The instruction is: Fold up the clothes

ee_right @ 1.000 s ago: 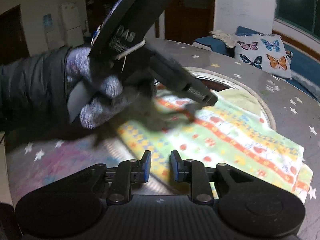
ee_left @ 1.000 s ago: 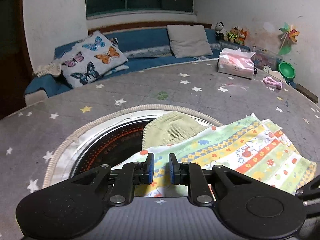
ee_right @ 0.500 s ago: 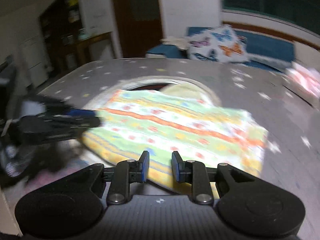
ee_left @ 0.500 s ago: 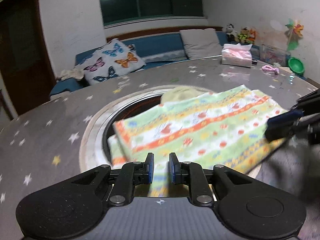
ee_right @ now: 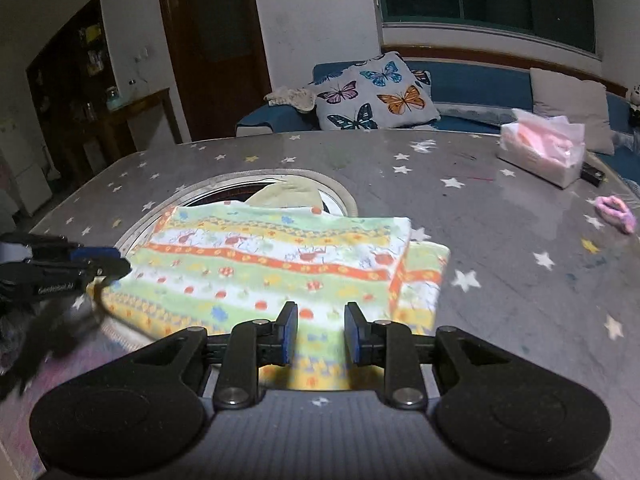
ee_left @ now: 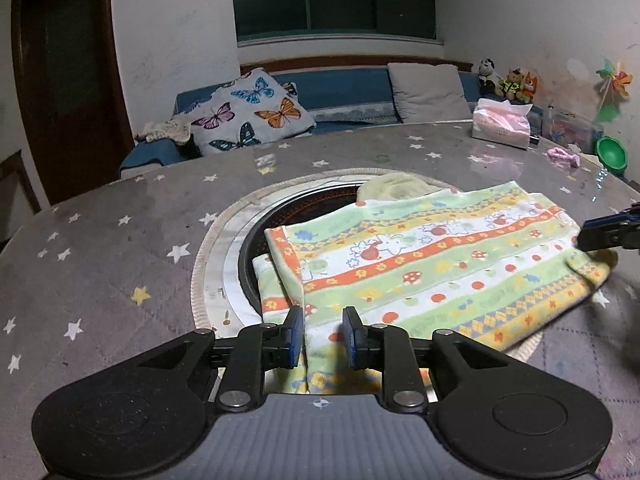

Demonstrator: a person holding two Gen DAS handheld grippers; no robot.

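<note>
Lying folded on the star-print desk (ee_left: 120,240) over the round inset, the striped cloth (ee_left: 432,264) is seen just ahead of both pairs of fingers; left gripper (ee_left: 320,334) and right gripper (ee_right: 320,330) are spread apart, nothing grasped.

Green, yellow, orange striped cloth (ee_left: 432,264); grey star-patterned tablecloth (ee_left: 120,240).
</note>
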